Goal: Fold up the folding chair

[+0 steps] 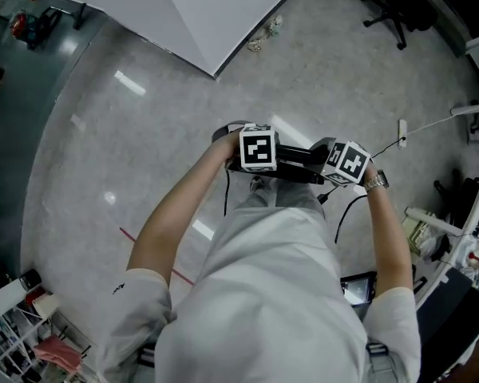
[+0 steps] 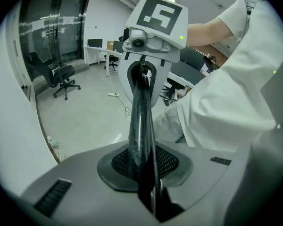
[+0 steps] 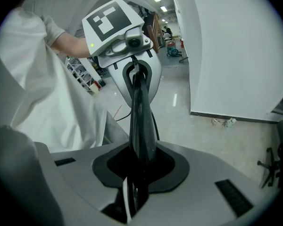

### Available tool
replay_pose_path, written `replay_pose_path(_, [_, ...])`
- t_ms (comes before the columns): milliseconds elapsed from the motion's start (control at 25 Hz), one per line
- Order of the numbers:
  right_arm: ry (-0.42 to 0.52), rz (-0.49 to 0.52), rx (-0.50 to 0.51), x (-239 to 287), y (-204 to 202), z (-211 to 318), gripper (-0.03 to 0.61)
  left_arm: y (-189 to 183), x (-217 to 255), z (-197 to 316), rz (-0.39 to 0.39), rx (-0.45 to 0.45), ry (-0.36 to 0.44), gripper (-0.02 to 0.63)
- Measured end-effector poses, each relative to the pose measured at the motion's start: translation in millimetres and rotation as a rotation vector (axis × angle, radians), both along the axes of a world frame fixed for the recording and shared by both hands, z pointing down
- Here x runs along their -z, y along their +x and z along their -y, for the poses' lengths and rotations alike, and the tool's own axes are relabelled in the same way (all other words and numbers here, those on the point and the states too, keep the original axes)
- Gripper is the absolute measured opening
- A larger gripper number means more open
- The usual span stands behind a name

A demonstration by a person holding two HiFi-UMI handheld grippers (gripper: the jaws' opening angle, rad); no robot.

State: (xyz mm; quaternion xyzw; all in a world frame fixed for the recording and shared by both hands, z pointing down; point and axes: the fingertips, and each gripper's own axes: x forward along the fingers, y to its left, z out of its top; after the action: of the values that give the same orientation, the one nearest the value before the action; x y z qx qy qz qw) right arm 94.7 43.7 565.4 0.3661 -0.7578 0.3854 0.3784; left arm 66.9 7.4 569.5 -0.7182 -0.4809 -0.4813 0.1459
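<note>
The folding chair is a black slab that I see edge-on, held up in front of the person's legs. In the head view my left gripper sits on its left end and my right gripper on its right end, marker cubes up. In the left gripper view the chair's thin black edge runs from my left gripper to the right gripper opposite. The right gripper view mirrors this: the chair's edge runs from my right gripper to the left gripper. Both grippers are shut on that edge.
A white partition stands ahead, with small rubbish at its foot. A black office chair is at the far right, and a cable crosses the floor. Cluttered desks line the right edge, and a shelf rack stands at the lower left.
</note>
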Motion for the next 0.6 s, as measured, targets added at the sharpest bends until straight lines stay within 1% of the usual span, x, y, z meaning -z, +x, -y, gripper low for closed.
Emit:
replay_pose_path(120, [0.012,-0.022,0.047,3.8,11.6,-4.7,0.074,9.1,4.9,-7.1,-0.049,0.029,0.025,0.075])
replay_pose_path(200, [0.010,-0.017,0.055,3.3,24.0,-3.3,0.075,21.9,3.2,-6.1,-0.062,0.039,0.037,0.075])
replay_pose_path(280, [0.010,-0.007,0.045,1.6,36.0,2.7,0.074,34.5,0.2,-0.3,-0.050,0.032,0.034,0.075])
replay_pose_path(440, [0.008,0.011,0.041,-1.8,55.5,23.5,0.074,52.9,-5.9,20.3,0.007,0.017,0.010,0.071])
replay_pose_path(600, [0.023,0.012,0.063,-10.1,72.0,37.4,0.072,70.5,-15.8,35.5,0.004,0.037,0.028,0.069])
